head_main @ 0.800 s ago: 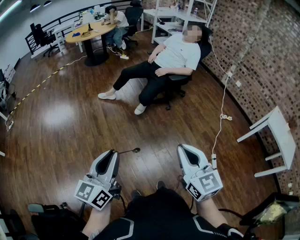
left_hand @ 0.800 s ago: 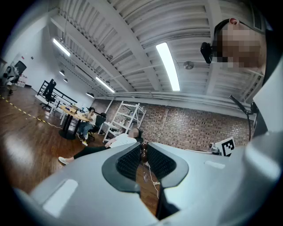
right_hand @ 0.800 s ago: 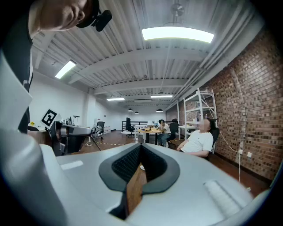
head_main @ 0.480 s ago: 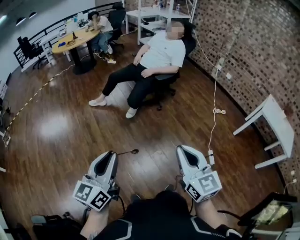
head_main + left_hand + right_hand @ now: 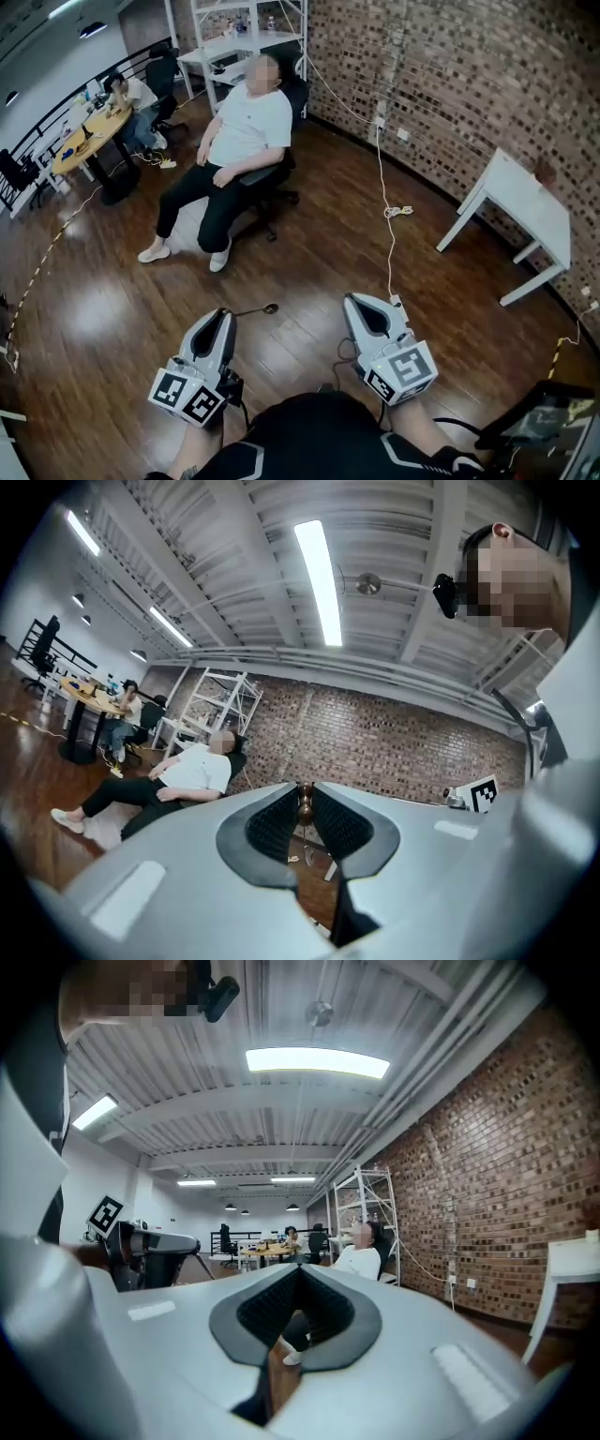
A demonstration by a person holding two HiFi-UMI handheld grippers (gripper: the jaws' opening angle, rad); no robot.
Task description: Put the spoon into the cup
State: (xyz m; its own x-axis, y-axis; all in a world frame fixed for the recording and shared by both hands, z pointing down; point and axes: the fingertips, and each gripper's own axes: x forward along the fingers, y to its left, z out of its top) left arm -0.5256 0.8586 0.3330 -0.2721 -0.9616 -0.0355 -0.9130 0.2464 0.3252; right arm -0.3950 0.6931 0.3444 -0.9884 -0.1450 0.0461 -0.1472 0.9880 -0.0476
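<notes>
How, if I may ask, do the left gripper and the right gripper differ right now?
The grey left gripper grips a slim dark spoon; the grey right gripper holds nothing. The left gripper's jaws are parted slightly by the handle; the right gripper's meet at the tips. Both point forward, level.

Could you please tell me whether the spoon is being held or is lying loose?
Held: the left gripper is shut on the spoon, whose bowl sticks out past the jaw tips, above the floor.
</notes>
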